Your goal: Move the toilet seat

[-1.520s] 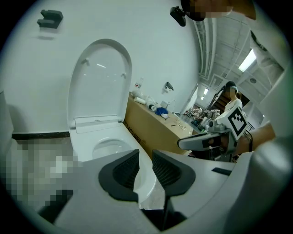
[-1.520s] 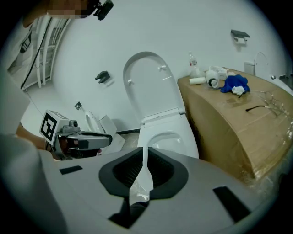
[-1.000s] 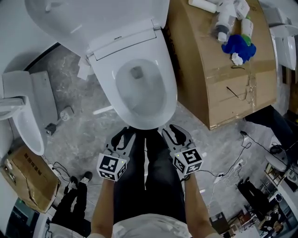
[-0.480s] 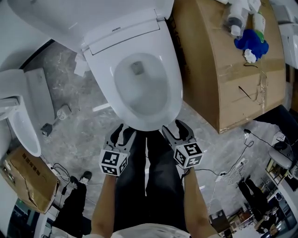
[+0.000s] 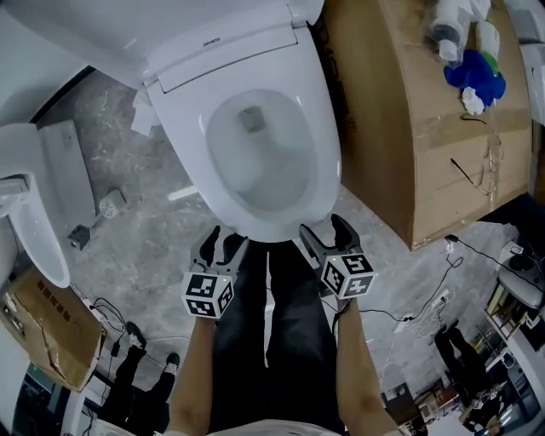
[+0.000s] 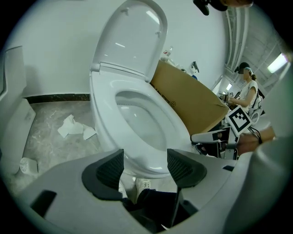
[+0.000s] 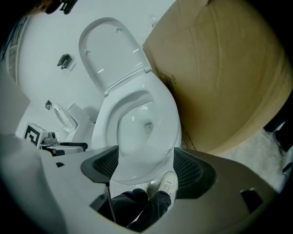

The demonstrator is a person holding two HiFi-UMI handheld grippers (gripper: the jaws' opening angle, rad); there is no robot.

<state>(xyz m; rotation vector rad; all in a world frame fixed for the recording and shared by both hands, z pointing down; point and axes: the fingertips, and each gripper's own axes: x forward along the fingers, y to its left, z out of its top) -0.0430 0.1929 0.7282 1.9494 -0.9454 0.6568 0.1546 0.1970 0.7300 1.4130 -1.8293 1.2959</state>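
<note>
Toilet seat [image 5: 329, 149]: flat on the bowl, lid [image 5: 111, 34] raised behind, front edge free for grasping. Left tongs [image 5: 225, 241]: jaws just opened wide, clamping nothing, lined up on that edge without touching. Right tongs [image 5: 324, 228]: likewise just opened, unloaded, poised near the edge, presumably for a two-handed lift.

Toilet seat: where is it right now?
Head view, upper centre: the toilet seat lies down on the bowl, its lid raised behind it, the cardboard box close on its right.
</note>
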